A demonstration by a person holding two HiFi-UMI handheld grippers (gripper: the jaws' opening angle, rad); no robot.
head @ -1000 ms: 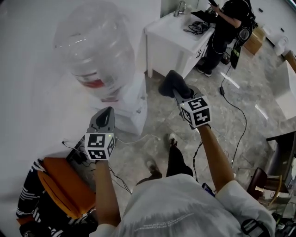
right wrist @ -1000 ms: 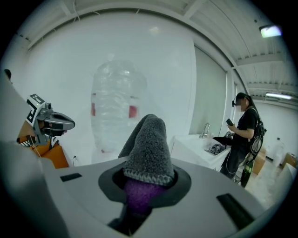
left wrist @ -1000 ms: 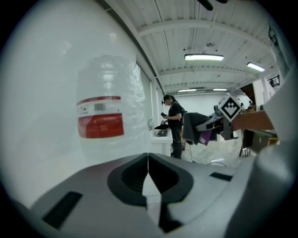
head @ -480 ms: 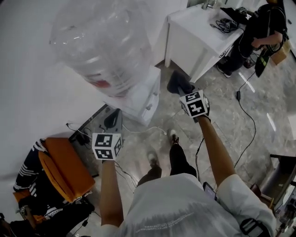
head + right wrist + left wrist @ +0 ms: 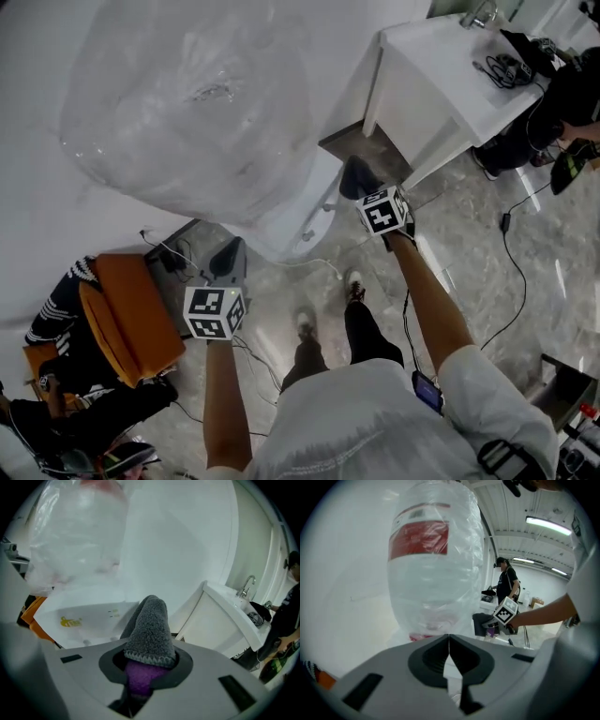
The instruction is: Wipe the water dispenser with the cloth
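We have the cloth [image 5: 149,623] clamped in the right gripper [image 5: 149,663]. It is a thick grey terry fold with a pale stitched hem and a purple layer showing underneath, where the jaws close on it. It stands up out of the jaws like a rounded hood.

From the head view the cloth [image 5: 354,175] sits just beside the right front edge of the water dispenser [image 5: 298,217]. We cannot tell whether it touches. The dispenser is a white cabinet with a small yellow logo [image 5: 70,620] on its sloped top. It carries a big clear water bottle [image 5: 178,103] with a red label [image 5: 419,538].

Our left gripper [image 5: 449,651] has its jaws pressed together with nothing between them. It is held low at the dispenser's left front.

To the right of the dispenser a white sink counter [image 5: 441,80] with a faucet [image 5: 478,13] stands near, leaving only a narrow gap of floor between them. To the left an orange chair [image 5: 127,319] stands near, and cables [image 5: 281,266] trail over the marble floor [image 5: 506,281] under the left gripper. The floor in front of the dispenser, where our shoes [image 5: 306,324] stand, is the widest free space. Another person [image 5: 572,98] is at the far end of the counter.
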